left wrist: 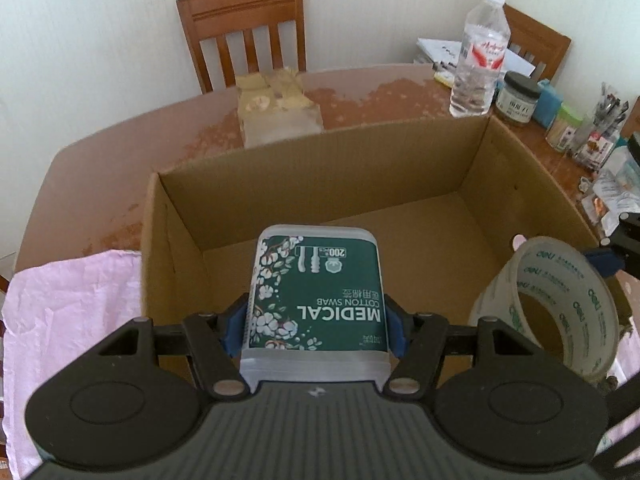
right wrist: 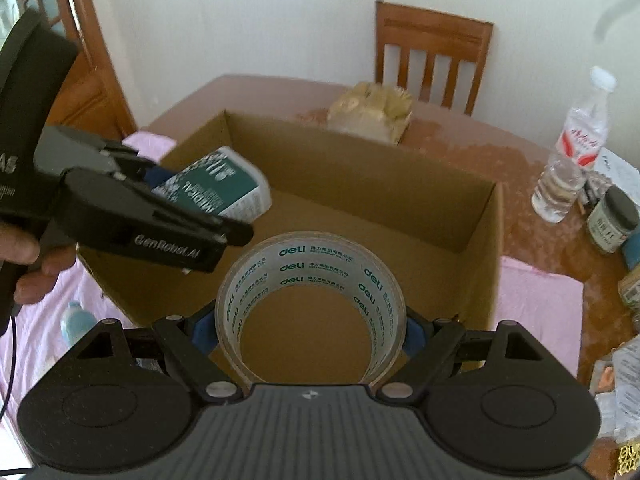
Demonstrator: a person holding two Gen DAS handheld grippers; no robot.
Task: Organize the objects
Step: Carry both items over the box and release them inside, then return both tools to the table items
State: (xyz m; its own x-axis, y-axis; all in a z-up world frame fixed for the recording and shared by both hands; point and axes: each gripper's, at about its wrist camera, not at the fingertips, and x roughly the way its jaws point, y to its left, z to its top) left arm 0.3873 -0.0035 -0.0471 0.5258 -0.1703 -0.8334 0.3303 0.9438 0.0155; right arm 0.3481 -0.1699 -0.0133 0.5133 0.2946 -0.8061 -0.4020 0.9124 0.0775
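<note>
Pinching a green cotton swab box [left wrist: 316, 300] between the blue pads of the left tongs [left wrist: 316, 320], pads pressing on its two long sides, label facing up, box poking forward past the fingertips. Clamping a roll of clear tape [right wrist: 312, 304] in the right tongs [right wrist: 312, 332], pads squeezing the roll from outside on both flanks, the hole of the roll facing forward and down so the cardboard shows through it. Gripping both across the narrow dimension, likely because that gives the pads flat, steady faces and leaves the bulk free to drop.

Hanging both loads over the open cardboard box [left wrist: 320, 168], just ahead of and below the fingertips; tilting both tongs downward toward its bare brown floor, apparently readying a release inside. Holding the two side by side, swab box to the left, tape to the right, close but apart, probably so neither knocks the other. Wrapping a hand [right wrist: 24, 264] around the left handle, seen from the right camera.

Lying under and beside the cardboard box, a pink cloth [left wrist: 72, 300]. Resting past its far wall, a lumpy tan bag [left wrist: 276, 108] on the brown table [left wrist: 100, 152]. Standing off to the right of the tongs, a water bottle [left wrist: 480, 56], a dark-lidded jar [left wrist: 518, 98] and small clutter, still waiting outside. Standing beyond the table, a wooden chair [left wrist: 244, 32].
</note>
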